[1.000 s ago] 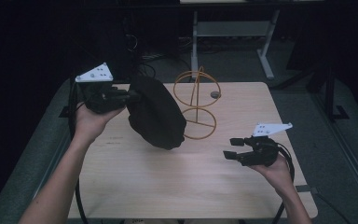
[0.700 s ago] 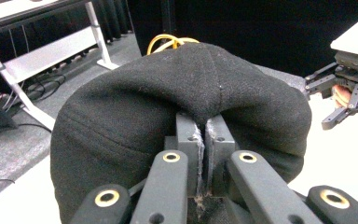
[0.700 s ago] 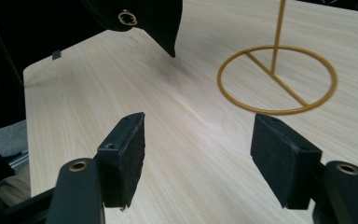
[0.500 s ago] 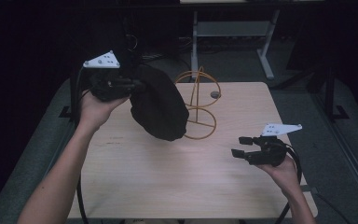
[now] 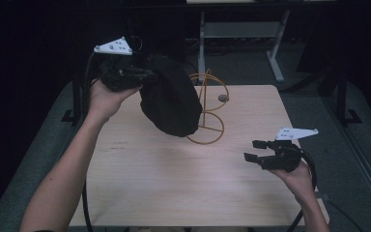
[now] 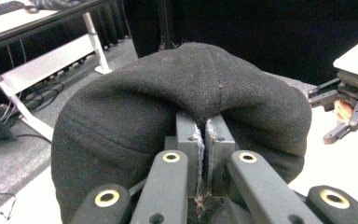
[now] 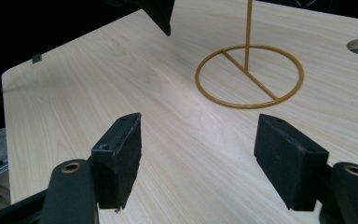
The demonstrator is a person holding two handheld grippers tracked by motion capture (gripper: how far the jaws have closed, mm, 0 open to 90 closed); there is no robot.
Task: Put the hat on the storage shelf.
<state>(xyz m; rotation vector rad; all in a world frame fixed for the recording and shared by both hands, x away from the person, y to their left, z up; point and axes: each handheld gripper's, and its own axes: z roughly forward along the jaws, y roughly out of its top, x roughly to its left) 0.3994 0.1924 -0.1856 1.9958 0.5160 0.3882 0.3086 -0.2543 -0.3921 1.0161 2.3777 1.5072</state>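
We count one black beanie [image 5: 170,99] and one gold wire stand [image 5: 208,108] on the wooden table [image 5: 174,183]. Our left gripper [image 5: 140,75] pinches the beanie's fabric tight, holding it aloft at ten o'clock, just beside the stand. Our right gripper [image 5: 256,151], at four o'clock, hovers with jaws spread wide, holding nothing.

No legible text, label, brand, number or sign appears in any of the three views. The black cloth, the wire stand, the bench surface and the gripper bodies carry no readable marking. The small dots on the grey plates of the grippers form no characters.
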